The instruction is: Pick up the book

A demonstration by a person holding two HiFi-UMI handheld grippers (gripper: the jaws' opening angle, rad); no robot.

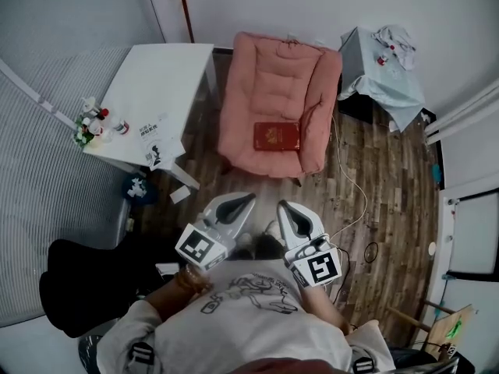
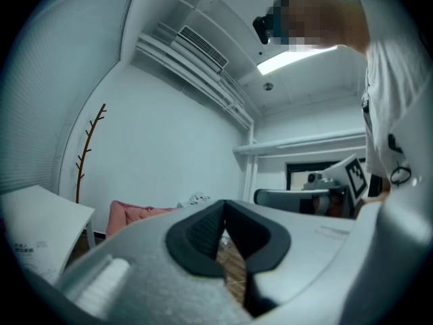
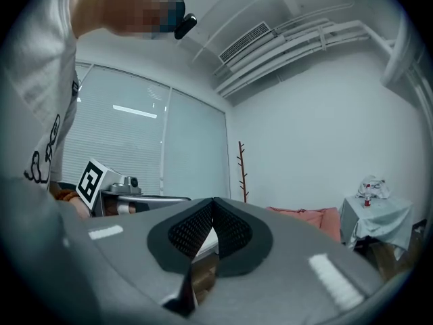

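Two grippers at lower centre of the head view, left gripper (image 1: 248, 199) beside right gripper (image 1: 283, 206), just above the person's white printed shirt (image 1: 249, 318), both pointing up the frame toward the armchair. Jaws of each pressed together tip to tip in its own view, gripping nothing, only floor showing behind the pads. Square-marker cubes at the rear of both.

At lower left, black chair (image 1: 86, 283). Beyond the gripper tips, brown plank floor (image 1: 382, 185), crossed right of centre by a thin white cable (image 1: 352, 189).

Further up, at centre, pink armchair (image 1: 273, 84); on the front part of its seat cushion, red book (image 1: 277, 136), lying flat with the cover up, well apart from both grippers.

Left of the armchair, white table (image 1: 160, 76), with papers (image 1: 154, 142) and a cluster of small bottles (image 1: 93, 123) at its near end. At upper right, small table under a pale cloth (image 1: 386, 80), a few small things on top.

At the top edge, against the white wall, thin brown coat stand (image 1: 184, 2).
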